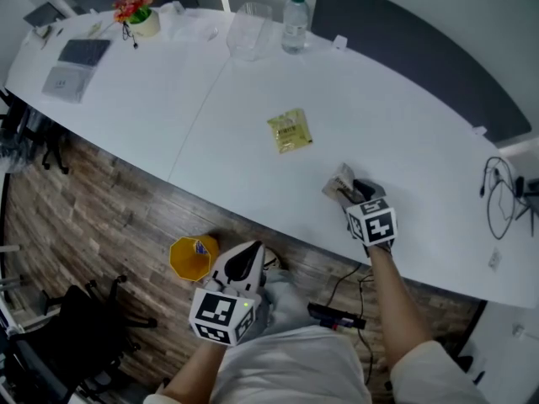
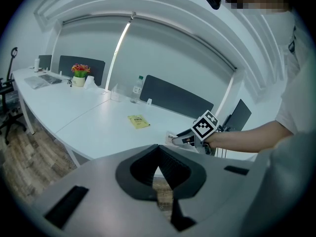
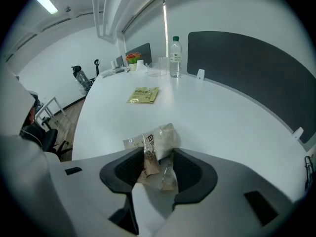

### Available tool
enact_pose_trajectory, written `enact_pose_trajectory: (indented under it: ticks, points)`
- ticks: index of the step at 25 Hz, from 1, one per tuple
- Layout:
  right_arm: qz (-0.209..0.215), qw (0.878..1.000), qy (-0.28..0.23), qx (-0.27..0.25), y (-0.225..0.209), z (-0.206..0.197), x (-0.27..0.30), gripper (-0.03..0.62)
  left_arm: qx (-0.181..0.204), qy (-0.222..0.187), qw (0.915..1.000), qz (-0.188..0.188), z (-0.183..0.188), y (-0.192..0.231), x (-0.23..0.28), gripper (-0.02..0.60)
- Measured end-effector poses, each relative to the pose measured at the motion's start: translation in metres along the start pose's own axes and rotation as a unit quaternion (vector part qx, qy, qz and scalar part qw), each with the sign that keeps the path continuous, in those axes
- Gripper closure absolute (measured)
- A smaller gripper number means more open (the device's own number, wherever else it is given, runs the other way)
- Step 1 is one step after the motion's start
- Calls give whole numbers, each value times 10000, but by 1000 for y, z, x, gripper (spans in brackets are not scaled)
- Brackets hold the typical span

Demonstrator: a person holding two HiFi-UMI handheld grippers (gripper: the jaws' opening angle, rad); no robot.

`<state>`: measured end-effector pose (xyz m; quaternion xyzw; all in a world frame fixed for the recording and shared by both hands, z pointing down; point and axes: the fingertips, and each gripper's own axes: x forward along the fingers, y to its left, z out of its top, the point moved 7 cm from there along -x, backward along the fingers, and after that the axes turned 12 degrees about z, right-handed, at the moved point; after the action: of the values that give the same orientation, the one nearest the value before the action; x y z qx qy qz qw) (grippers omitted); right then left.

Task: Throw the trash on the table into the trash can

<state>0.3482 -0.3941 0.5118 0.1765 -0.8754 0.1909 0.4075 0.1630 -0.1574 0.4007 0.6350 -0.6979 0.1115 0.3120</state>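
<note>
Pickup was the step in hand. In the head view the right gripper (image 1: 349,194) reached over the white table (image 1: 404,133), with the forearm stretched forward and the tool tilted steeply down onto a crumpled wrapper (image 1: 339,185) close to the table's near edge. A yellow packet (image 1: 290,130) lay further in, well apart from it. The orange trash can (image 1: 192,257) stood on the wooden floor below that edge, just beside the left gripper (image 1: 249,251), which was held low and close to the body. In the left gripper view its fingers were clenched tip to tip with nothing between them, and only floor showed behind. In the right gripper view the fingers were grasping the crumpled wrapper from both sides while it rested on the table. The next move, I judge, called for a firm hold, a lift and a carry over the edge to the trash can; the thin plastic could slip out.
</note>
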Motion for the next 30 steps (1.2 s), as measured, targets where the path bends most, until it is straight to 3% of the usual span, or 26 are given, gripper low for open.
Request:
enact_pose_trajectory:
  ticks: [2, 4, 8, 24, 30]
  points:
    - [-32, 10000, -23, -27, 3, 0, 0, 452, -17, -13, 10000, 18, 0, 1, -2, 581]
    - [-36, 10000, -47, -59, 5, 0, 0, 500, -23, -26, 10000, 42, 0, 3, -4, 581]
    - [-56, 9998, -147, -148, 9, 3, -4, 548, -45, -87, 9999, 101, 2, 8, -8, 581]
    - [248, 9975, -395, -527, 50, 35, -28, 553, -354, -586, 9959, 587, 12, 38, -55, 581]
    - [704, 9934, -584, -686, 92, 53, -30, 553, -523, -833, 9904, 969, 14, 64, -92, 581]
